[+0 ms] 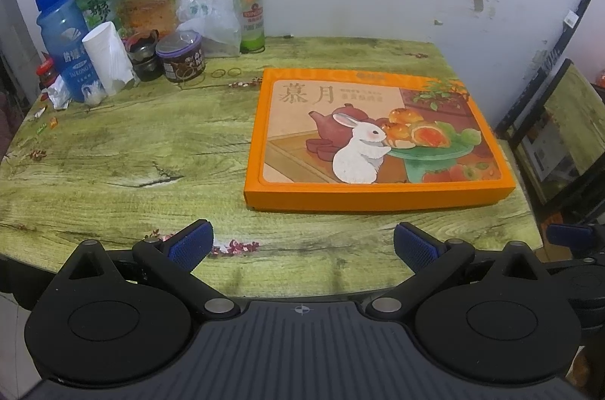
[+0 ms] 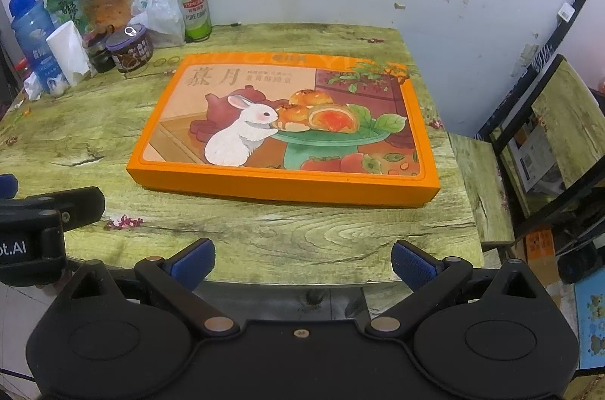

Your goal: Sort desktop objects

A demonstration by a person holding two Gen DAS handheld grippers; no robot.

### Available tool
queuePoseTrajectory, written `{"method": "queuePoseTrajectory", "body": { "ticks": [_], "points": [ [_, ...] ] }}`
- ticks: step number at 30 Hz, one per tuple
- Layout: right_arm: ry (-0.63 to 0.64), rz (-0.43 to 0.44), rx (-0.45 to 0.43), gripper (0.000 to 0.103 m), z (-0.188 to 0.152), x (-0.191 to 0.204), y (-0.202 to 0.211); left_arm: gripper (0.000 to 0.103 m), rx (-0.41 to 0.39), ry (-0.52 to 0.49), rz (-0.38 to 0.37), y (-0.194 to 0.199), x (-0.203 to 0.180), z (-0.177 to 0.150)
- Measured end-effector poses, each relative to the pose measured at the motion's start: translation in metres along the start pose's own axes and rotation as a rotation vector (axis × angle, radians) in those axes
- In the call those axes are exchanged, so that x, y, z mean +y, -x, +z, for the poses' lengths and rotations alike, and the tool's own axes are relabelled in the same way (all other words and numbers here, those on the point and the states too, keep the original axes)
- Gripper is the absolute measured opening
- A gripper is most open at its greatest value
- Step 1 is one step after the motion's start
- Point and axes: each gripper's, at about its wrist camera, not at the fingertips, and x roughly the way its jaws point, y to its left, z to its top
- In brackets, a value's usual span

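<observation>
1. On the green wood-grain table (image 1: 113,150), a flat orange gift box (image 1: 378,142) with a rabbit picture on its lid is seen lying closed, toward the right side.
2. At the far left corner, against the wall, a cluster is gathered: a blue water bottle (image 1: 62,40), a white paper roll (image 1: 107,57), a purple-lidded jar (image 1: 181,57), a green can (image 1: 249,16) and a clear plastic bag (image 1: 211,21).
3. Two rubber bands (image 1: 226,72) are seen lying on the table just beside the jar.
4. The left tongs (image 1: 302,245) are held spread wide and empty over the near table edge.
5. The right tongs (image 2: 302,263) are likewise spread apart, nothing gripped, near the box's front edge.
</observation>
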Motion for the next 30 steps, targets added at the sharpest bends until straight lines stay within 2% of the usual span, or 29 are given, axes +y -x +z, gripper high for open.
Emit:
{"method": "queuePoseTrajectory", "body": {
  "ticks": [30],
  "points": [
    [0.004, -0.010, 0.008, 0.100, 0.0041, 0.0008, -0.0053, 0.103, 0.015, 0.006, -0.011, -0.0073, 0.0031, 0.0038]
  ]
}}
